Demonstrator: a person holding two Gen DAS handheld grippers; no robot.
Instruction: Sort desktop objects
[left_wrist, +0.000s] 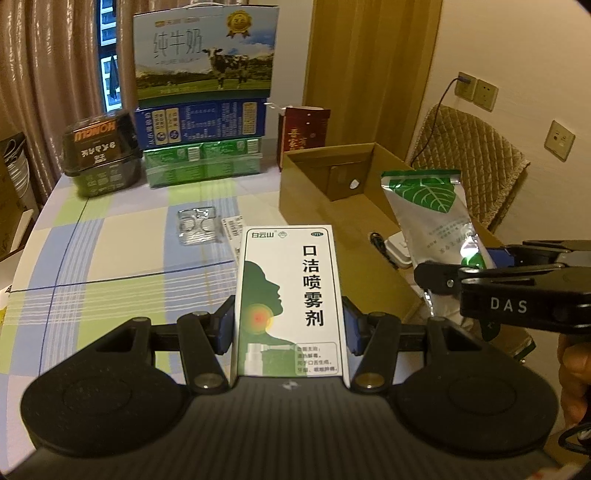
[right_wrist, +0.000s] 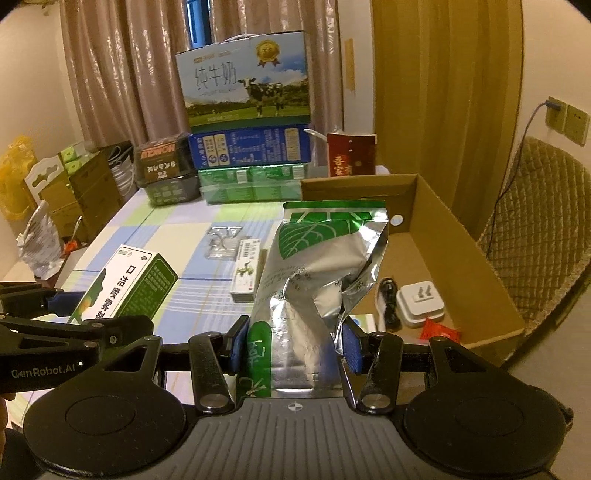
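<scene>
My left gripper (left_wrist: 290, 325) is shut on a white and green spray box (left_wrist: 291, 295) and holds it above the checked tablecloth; the box also shows in the right wrist view (right_wrist: 125, 291). My right gripper (right_wrist: 293, 345) is shut on a silver foil pouch with a green leaf (right_wrist: 317, 280), held upright beside the open cardboard box (right_wrist: 454, 236). The pouch (left_wrist: 436, 218) and the right gripper (left_wrist: 480, 264) show in the left wrist view at the right, over the cardboard box (left_wrist: 310, 192). A small medicine box (right_wrist: 246, 271) and a clear blister pack (right_wrist: 221, 243) lie on the table.
Stacked milk cartons (right_wrist: 247, 114), a dark plastic container (right_wrist: 164, 173) and a red box (right_wrist: 351, 155) stand at the table's far edge. The cardboard box holds a white charger (right_wrist: 421, 302), a black cable (right_wrist: 388, 299) and a red packet (right_wrist: 439, 332). A quilted chair (right_wrist: 535, 229) stands at right.
</scene>
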